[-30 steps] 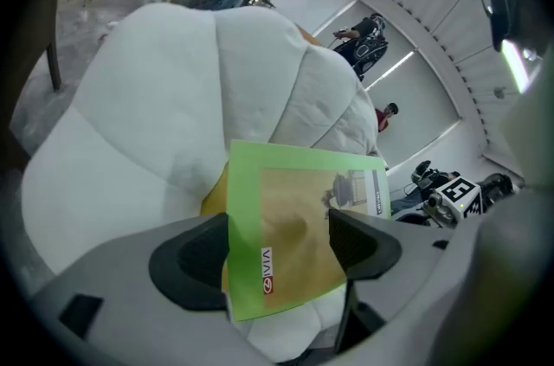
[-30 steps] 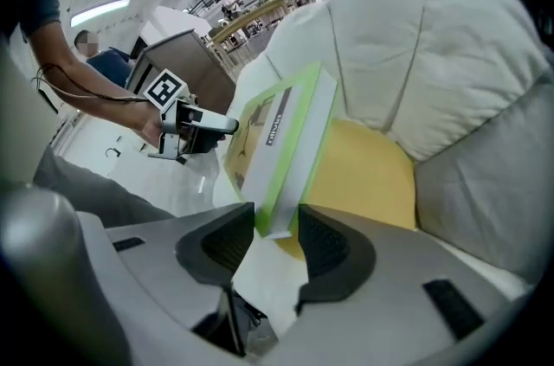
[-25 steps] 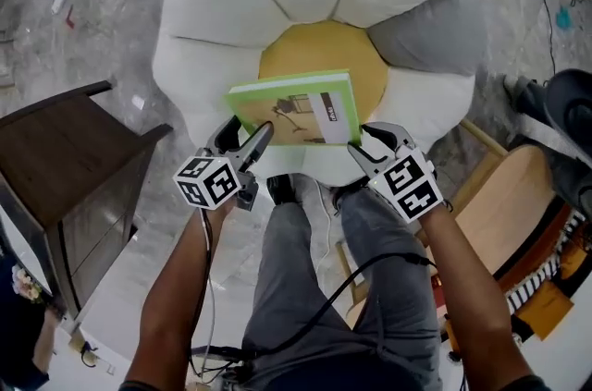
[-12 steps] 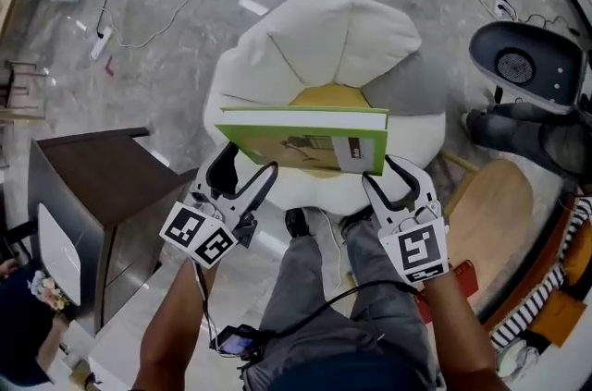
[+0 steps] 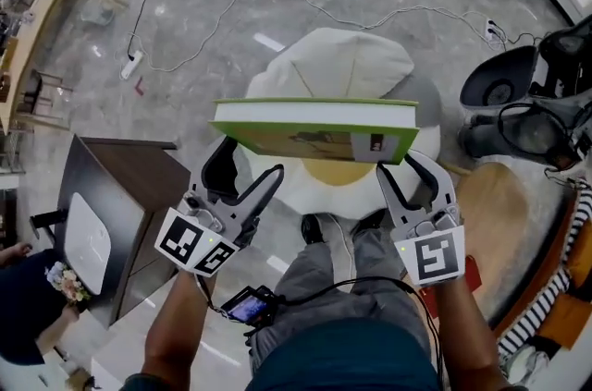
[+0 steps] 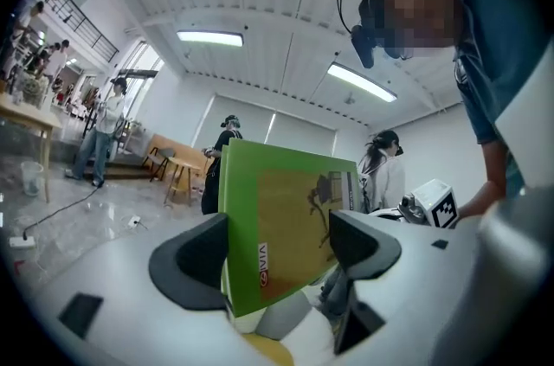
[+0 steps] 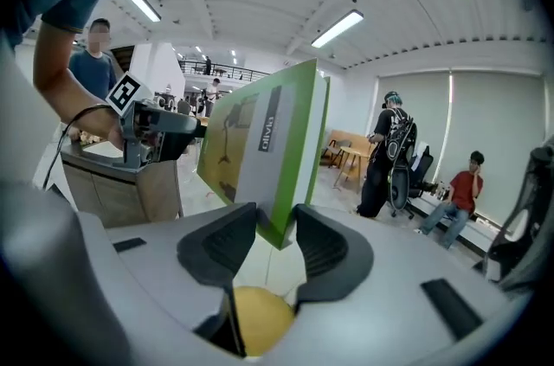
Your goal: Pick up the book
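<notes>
Book (image 5: pixel 314 128) hangs in mid-air at the centre of the head view, green covers level, fore-edge turned toward the camera. The left gripper (image 5: pixel 250 165) takes its near edge at 7 o'clock and the right gripper (image 5: pixel 403 165) at 5 o'clock. A white beanbag (image 5: pixel 324 66) with a yellow centre lies on the floor below, reaching out past the book toward 12 o'clock, and a dark desk (image 5: pixel 120 195) stands at 9 o'clock.

Left gripper view: the book stands upright and slanted across the gap between the jaws. They are set wide but clamped on it, one pad on the edge, the other on the cover.

Right gripper view: the jaws are closing on the book's lower corner, and both pads press its covers. The yellow cushion shows at 6 o'clock beneath them, and the left gripper is at 10 o'clock.
</notes>
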Tool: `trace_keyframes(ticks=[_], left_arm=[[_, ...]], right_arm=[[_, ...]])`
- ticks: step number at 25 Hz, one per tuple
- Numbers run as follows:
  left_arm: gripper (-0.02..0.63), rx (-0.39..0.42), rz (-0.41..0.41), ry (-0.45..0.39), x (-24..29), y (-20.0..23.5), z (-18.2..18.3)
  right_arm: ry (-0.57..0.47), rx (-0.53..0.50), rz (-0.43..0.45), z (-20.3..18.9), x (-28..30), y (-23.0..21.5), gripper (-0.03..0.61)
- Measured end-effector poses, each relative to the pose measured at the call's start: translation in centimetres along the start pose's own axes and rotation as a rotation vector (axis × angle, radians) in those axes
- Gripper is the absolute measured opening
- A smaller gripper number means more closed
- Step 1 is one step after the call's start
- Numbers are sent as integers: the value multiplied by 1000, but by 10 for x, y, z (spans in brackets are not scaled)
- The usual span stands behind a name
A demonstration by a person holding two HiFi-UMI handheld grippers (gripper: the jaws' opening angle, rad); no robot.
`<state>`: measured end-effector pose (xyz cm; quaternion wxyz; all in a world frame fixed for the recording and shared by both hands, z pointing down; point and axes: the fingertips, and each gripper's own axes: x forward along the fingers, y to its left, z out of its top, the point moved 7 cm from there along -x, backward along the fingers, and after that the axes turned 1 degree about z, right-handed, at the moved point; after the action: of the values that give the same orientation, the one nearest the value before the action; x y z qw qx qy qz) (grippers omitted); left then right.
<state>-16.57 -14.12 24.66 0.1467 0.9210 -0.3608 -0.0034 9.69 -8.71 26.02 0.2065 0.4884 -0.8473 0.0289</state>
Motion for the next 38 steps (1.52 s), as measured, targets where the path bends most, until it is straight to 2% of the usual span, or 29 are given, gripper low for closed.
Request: trace_keyframes(ticks=[3, 6, 8, 12, 17, 25, 38], left_arm=[[347, 65, -31, -46, -12, -14, 32], [347, 105, -52, -79, -22, -18, 59], [347, 125, -56, -97, -31, -21, 71], [347, 168, -56, -144, -41, -26, 91], [347, 215, -51, -198, -51, -32, 116], [347, 274, -58, -242, -60, -54, 131], [347, 274, -76, -262, -60, -62, 134]], right_arm=[[-41, 26, -43, 24, -18, 6, 153], [-61, -13, -64, 49, -24, 8, 153], [-80, -63, -64, 62, -26, 10, 153], [-94, -48, -90, 84, -33, 15, 153], [-124, -107, -115, 112, -43, 19, 153], [-134, -125, -156, 124, -60, 16, 138], [-149, -168, -179, 129, -70, 13, 132]])
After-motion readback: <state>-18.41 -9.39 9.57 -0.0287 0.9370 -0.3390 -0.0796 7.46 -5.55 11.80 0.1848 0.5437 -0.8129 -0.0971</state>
